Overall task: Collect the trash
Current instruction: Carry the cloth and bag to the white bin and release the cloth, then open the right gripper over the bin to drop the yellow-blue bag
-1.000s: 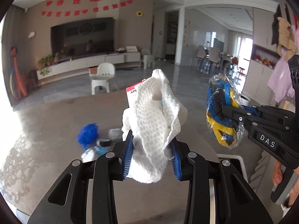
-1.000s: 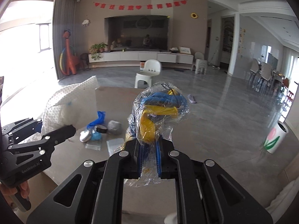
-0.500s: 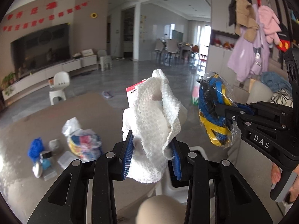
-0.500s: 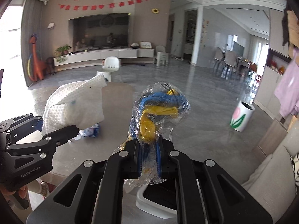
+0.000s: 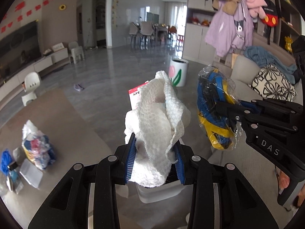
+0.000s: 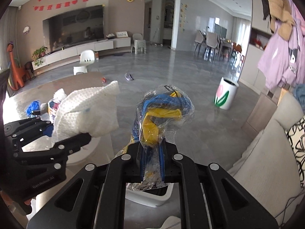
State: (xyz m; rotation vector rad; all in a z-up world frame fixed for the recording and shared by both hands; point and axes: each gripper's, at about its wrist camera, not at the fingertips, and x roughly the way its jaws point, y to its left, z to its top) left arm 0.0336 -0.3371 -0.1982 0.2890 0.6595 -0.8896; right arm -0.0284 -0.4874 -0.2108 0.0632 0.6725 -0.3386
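The left gripper (image 5: 155,159) clamped a soft, light paper towel wad (image 5: 156,122) at its base. At three o'clock, the right gripper (image 6: 151,160) pinched a crinkly, slippery plastic bag (image 6: 162,114). A white bin (image 6: 152,197) sat at six o'clock.

Open floor (image 6: 171,80) ahead, wide and bare. White bin (image 6: 152,196) directly below both loads, mouth partly hidden by them. Table (image 5: 63,126) with clutter (image 5: 36,148) at left, sofa (image 6: 266,152) close at right, flowered bin (image 6: 226,95) farther off.
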